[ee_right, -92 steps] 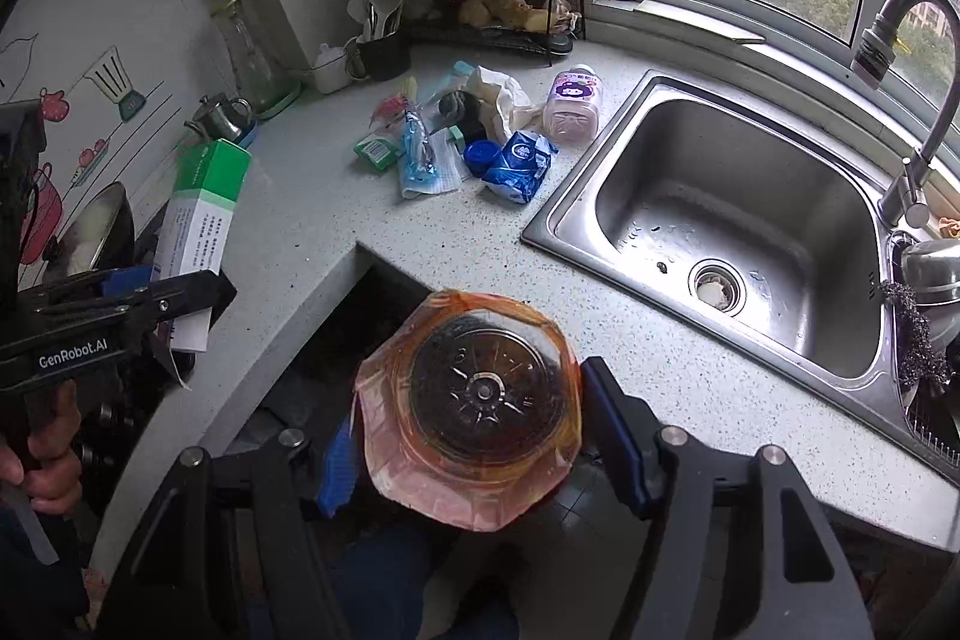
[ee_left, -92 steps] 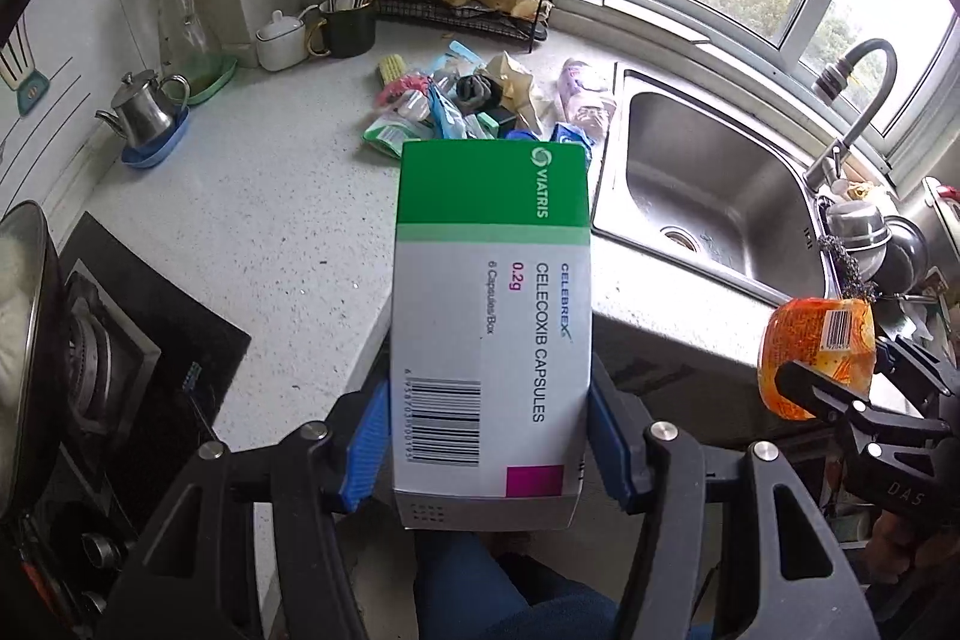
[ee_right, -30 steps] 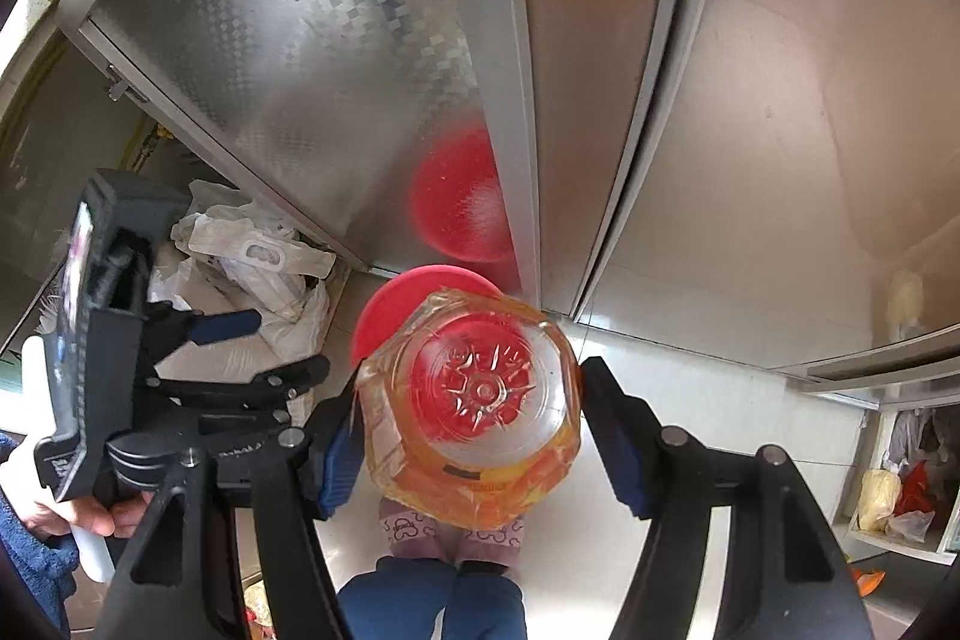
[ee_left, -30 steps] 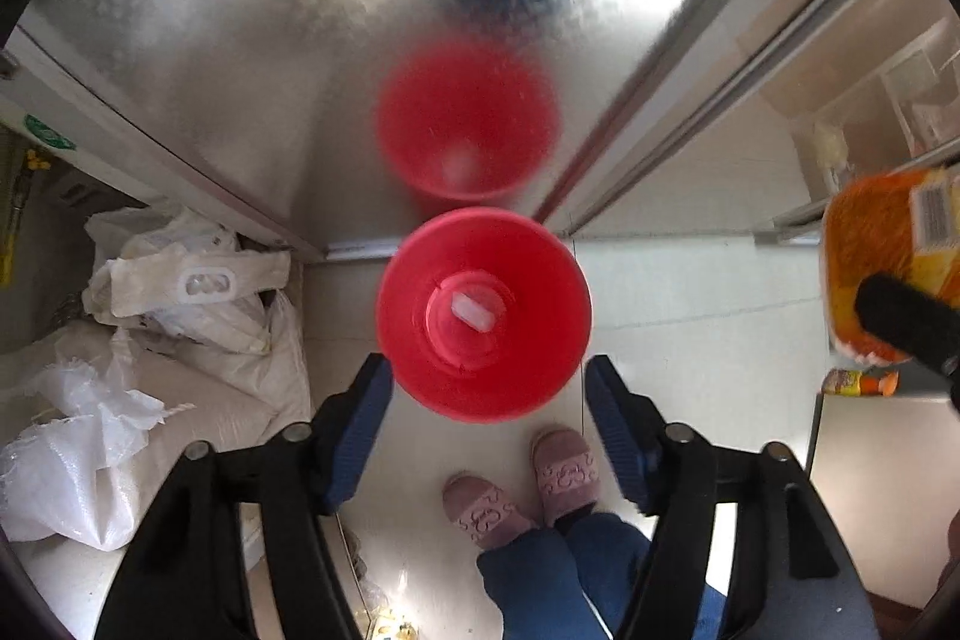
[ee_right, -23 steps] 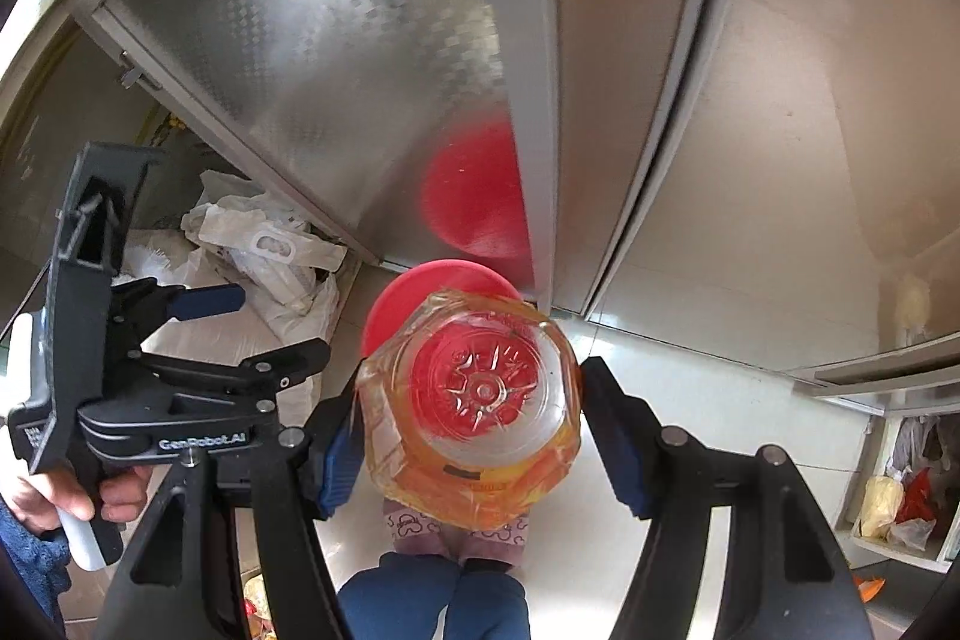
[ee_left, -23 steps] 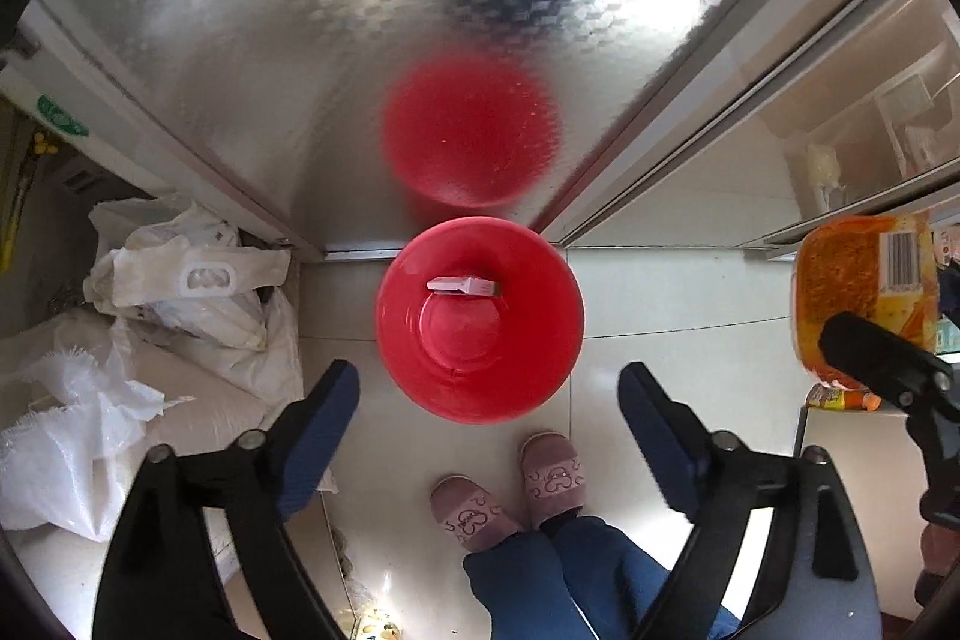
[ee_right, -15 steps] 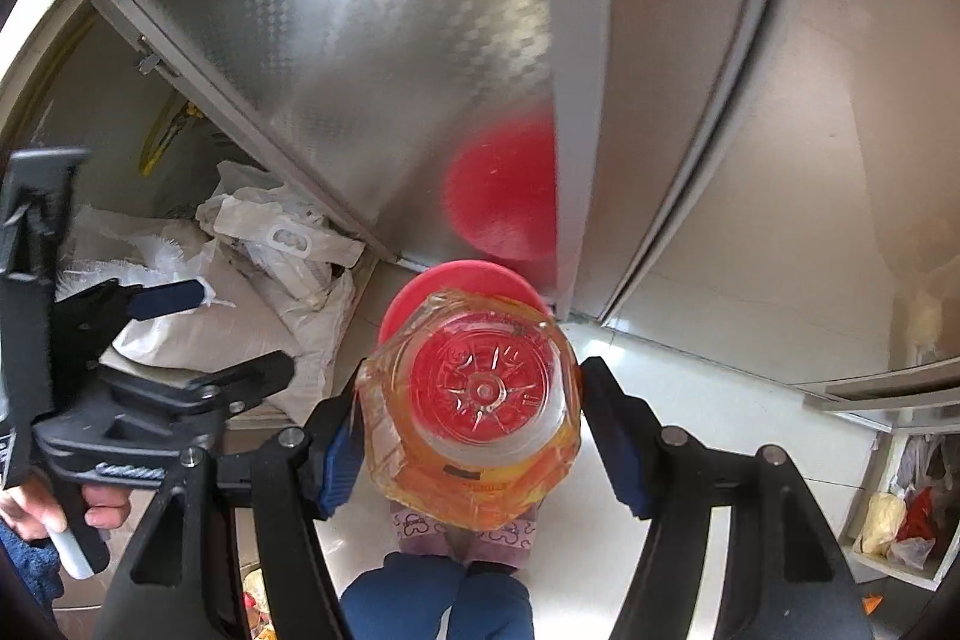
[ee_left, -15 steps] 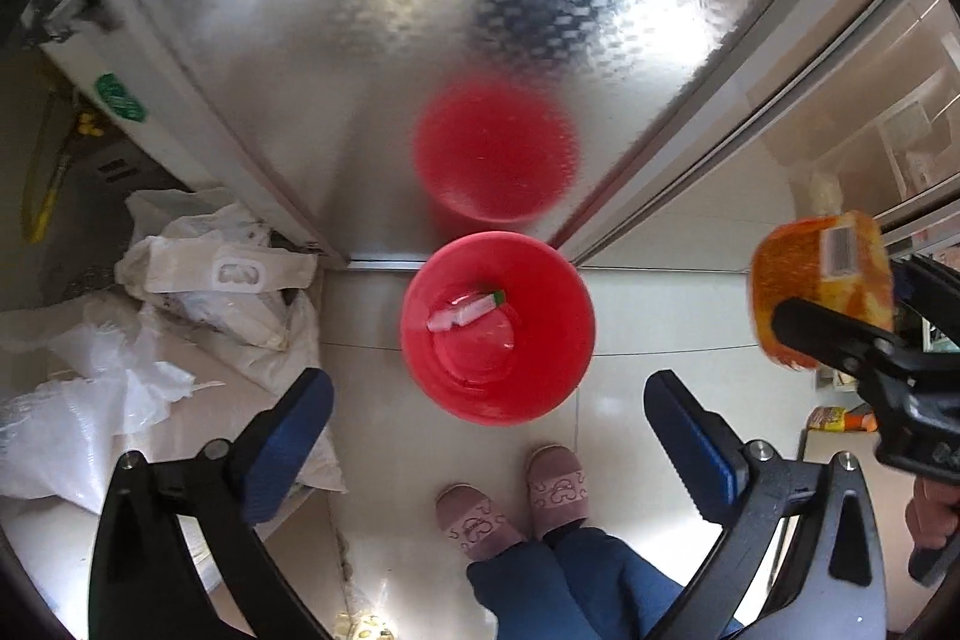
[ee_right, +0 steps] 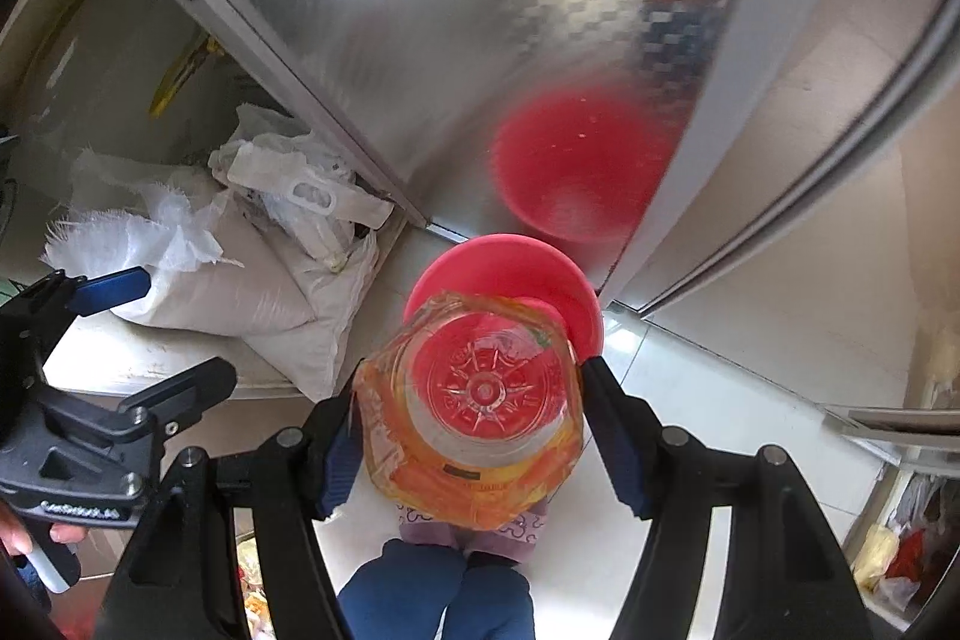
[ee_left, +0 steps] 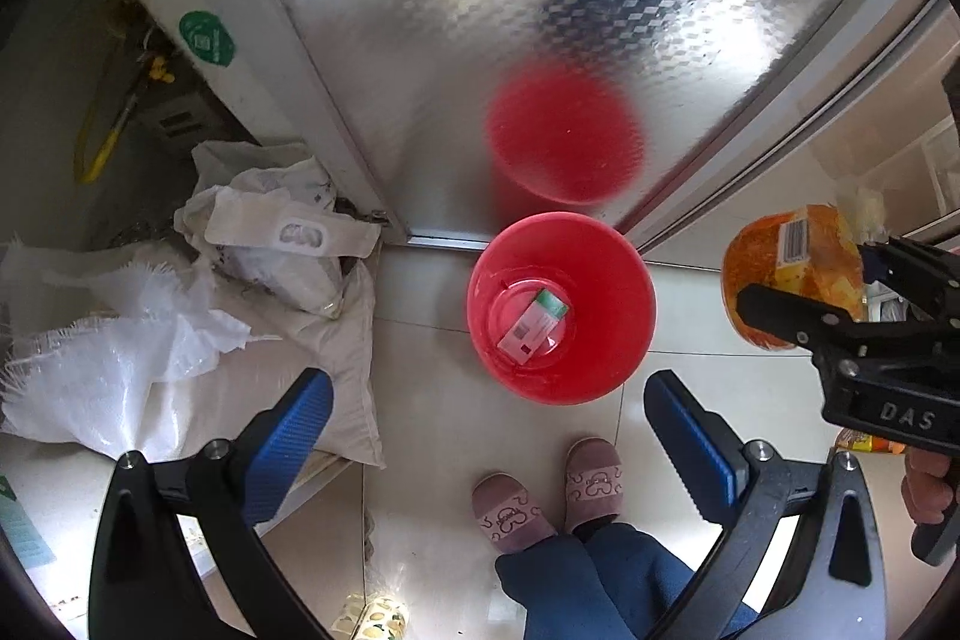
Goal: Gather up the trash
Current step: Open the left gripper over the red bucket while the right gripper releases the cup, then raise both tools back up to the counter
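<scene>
Below both grippers, on the pale tiled floor (ee_left: 432, 460), two slippered feet (ee_left: 543, 496) and blue trouser legs are seen nearest the cameras. Just beyond the slippers a red bucket (ee_left: 624, 316) stands upright on the tiles, its far rim close to the foot of a patterned metal cabinet door (ee_left: 480, 10), in which a blurred red reflection is shown. Bare tile is left between the slippers and the bucket and off to its right; to its left the floor is taken up by white sacks and bags (ee_left: 180, 328) heaped at the corner of the open cabinet.

The left gripper (ee_left: 489, 415) is held spread wide, with nothing between its blue pads, pointing steeply down over the near rim of the bucket. A medicine box (ee_left: 533, 327), white with a green end, is seen lying flat and askew on the bottom of the bucket.

The right gripper (ee_right: 471, 421) is clamped on an orange plastic bottle (ee_right: 474, 436), whose clear moulded base faces the camera and covers the near part of the bucket. From the left wrist view the bottle (ee_left: 786, 268) is seen to the right of the bucket and well clear of it, with a barcode label on its side.
</scene>
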The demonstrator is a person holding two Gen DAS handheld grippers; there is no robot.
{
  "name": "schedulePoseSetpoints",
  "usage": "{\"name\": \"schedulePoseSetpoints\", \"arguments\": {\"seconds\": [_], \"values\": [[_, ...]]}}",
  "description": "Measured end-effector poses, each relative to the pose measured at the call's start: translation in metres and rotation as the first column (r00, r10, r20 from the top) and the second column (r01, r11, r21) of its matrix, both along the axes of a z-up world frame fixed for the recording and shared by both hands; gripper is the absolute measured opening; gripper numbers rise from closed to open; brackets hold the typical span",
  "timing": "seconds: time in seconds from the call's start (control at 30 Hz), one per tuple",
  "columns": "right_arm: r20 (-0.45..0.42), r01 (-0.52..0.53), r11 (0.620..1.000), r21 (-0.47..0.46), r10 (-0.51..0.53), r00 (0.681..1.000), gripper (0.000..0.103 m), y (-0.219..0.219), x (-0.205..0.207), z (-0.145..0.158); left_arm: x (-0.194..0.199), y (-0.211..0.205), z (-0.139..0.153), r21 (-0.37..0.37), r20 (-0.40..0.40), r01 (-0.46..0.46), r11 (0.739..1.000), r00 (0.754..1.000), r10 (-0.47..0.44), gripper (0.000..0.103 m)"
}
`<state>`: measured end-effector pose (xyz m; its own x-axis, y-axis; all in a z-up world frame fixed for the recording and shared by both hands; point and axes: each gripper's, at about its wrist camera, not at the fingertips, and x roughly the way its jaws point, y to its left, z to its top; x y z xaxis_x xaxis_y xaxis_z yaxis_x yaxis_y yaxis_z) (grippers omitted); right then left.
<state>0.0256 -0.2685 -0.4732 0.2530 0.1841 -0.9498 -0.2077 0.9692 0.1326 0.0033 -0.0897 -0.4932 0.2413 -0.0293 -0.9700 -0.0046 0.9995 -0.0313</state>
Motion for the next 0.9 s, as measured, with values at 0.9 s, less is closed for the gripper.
{"name": "schedulePoseSetpoints", "arguments": {"seconds": [0.9], "values": [[-0.052,0.009,1.0,-0.026,-0.01,0.999,0.102,0.009,-0.016,0.092,-0.034,0.003,0.109,-0.038,0.035,-0.062,0.997,0.997,0.063,0.103]]}}
